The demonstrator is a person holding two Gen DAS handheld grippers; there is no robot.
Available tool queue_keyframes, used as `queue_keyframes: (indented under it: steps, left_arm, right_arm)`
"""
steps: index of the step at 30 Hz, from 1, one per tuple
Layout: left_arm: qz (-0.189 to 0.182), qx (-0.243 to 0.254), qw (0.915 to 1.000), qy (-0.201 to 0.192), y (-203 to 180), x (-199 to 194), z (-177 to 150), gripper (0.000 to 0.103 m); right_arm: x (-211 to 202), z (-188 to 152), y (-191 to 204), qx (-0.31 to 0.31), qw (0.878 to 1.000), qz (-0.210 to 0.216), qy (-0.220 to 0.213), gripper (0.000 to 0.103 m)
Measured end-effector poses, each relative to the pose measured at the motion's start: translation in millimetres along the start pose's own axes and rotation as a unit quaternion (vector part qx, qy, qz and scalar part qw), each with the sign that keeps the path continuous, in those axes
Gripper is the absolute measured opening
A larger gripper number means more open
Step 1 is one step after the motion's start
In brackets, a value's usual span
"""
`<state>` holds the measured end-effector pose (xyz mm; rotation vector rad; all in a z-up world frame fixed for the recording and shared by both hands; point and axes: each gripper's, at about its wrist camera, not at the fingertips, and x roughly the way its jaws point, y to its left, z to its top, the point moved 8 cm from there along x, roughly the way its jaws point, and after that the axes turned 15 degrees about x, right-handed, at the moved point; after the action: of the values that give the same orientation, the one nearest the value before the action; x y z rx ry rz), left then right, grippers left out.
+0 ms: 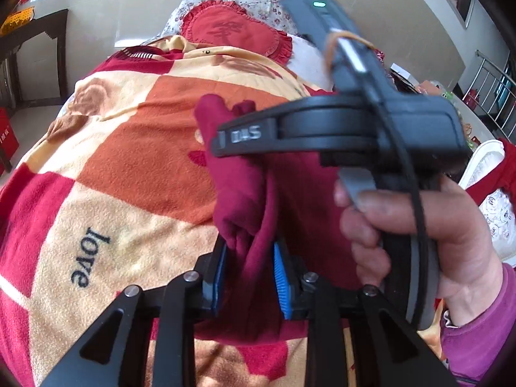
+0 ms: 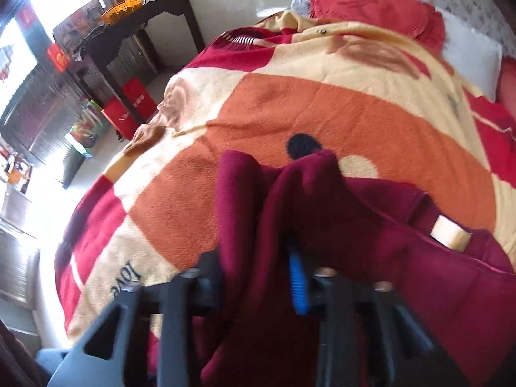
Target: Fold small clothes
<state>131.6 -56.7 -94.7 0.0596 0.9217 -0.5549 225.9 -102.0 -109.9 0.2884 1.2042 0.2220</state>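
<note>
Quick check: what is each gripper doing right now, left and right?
Left gripper: shut on the dark red garment, cloth bunched between its fingers.
Right gripper: shut on the same dark red garment, cloth draped over its fingers.

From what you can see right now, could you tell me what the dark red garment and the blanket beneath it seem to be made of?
The dark red garment looks like soft matte knit or fleece, draping in thick rounded folds. The blanket looks like plush fleece, with a fuzzy nap and printed checks. The exact fibres cannot be told.
</note>
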Motion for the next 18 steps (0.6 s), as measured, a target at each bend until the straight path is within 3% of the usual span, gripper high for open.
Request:
queue_keyframes:
  steps: [1, 3, 8, 10, 11, 15, 18]
  left_arm:
    - [-0.003, -0.003, 1.0, 0.004, 2, -1, -3, 0.042]
    - [0.009, -0.004, 0.9999, 0.009, 6, -2, -9, 0.067]
    - [0.031, 0.013, 0.9993, 0.016, 3, 0, -15, 0.069]
    - [0.024, 0.006, 0.9995, 0.02, 1, 2, -14, 0.056]
    - [0.021, 0.009, 0.9995, 0.022, -3, 1, -13, 0.038]
    - [-0.009, 0.047, 0.9989, -0.004, -35, -14, 5, 0.025]
    - [-0.038, 0.081, 0.9958, -0.019, -73, -24, 21, 0.022]
  right_arm:
    - [-4, 0, -3, 0.003, 1.0, 0.009, -0.009, 0.006]
    - [-13, -2, -9, 0.003, 1.0, 0.015, -0.023, 0.003]
    - [-32, 0, -21, 0.022, 0.998, 0.043, -0.036, 0.002]
    - [-38, 0, -24, 0.028, 0.997, 0.052, -0.042, 0.001]
    - [-41, -1, -25, 0.029, 0.997, 0.055, -0.045, 0.001]
    - [-68, -2, -41, 0.036, 0.995, 0.067, -0.07, 0.0]
    - [-100, -1, -65, 0.048, 0.992, 0.075, -0.093, 0.0]
